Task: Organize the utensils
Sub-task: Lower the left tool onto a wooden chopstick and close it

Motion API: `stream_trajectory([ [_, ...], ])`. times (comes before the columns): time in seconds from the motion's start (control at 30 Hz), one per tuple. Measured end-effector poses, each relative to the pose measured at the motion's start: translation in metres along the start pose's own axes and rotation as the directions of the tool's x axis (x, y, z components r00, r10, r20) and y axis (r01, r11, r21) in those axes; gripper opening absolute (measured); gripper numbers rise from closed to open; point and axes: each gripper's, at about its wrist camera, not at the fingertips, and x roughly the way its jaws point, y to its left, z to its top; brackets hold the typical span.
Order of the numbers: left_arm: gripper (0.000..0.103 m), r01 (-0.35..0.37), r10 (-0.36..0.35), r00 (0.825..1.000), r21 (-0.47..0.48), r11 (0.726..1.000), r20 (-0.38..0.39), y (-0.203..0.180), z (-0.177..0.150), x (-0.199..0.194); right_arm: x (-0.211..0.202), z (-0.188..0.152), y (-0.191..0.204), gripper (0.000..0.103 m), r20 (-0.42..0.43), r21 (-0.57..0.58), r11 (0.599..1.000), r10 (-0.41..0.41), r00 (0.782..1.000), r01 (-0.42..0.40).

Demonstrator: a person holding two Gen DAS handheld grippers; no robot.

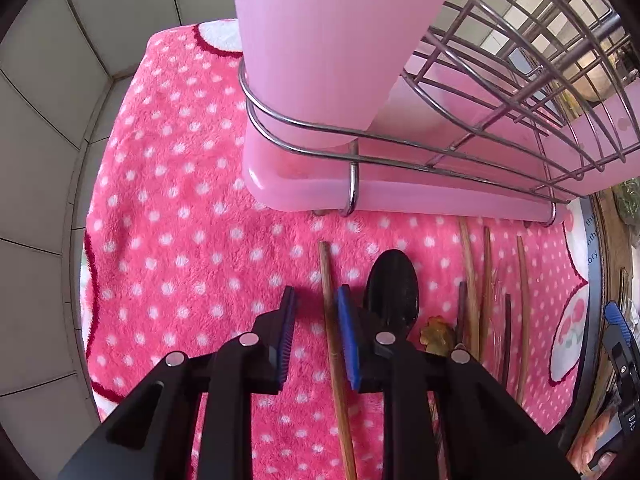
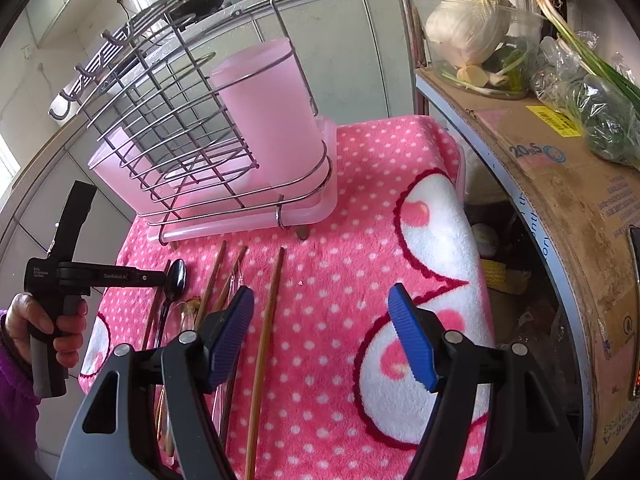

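Only the right wrist view shows the cabbage [image 2: 468,28], the cardboard box [image 2: 560,184] on the right and the hand [image 2: 44,328] gripping the left tool's handle, plus the wide-open, empty right tool [image 2: 324,332] over the pink towel [image 2: 352,216]. Left view: left tool [image 1: 318,332] open, low over the towel, its fingers [image 1: 347,340] straddling one wooden chopstick [image 1: 334,344] without clamping it. Chopsticks and black spoon [image 1: 394,292] lie side by side, long axes near-to-far, spoon bowl toward the far wire rack [image 1: 480,120].
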Motion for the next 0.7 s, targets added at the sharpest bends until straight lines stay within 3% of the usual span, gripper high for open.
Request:
stream_trajectory([
  [0.13, 0.014, -0.027, 0.027, 1.0, 0.036, 0.999, -0.003, -0.009, 0.006, 0.007, 0.008, 0.003, 0.004, 0.063, -0.03, 0.004, 1.0, 0.011, 0.999, -0.011],
  [0.2, 0.006, -0.018, 0.018, 1.0, 0.042, 0.999, 0.001, -0.009, 0.008, 0.007, 0.012, 0.005, 0.006, 0.062, -0.051, 0.011, 1.0, 0.026, 0.998, -0.026],
  [0.43, 0.005, 0.041, -0.041, 0.999, 0.009, 0.999, 0.012, 0.011, -0.002, -0.019, 0.03, 0.012, 0.019, 0.054, -0.129, 0.031, 0.998, 0.058, 0.99, -0.055],
  [0.7, 0.005, 0.054, -0.054, 0.999, -0.008, 0.999, -0.01, 0.033, -0.009, -0.02, 0.074, 0.024, 0.039, 0.038, -0.276, 0.056, 0.998, 0.053, 0.96, -0.039],
])
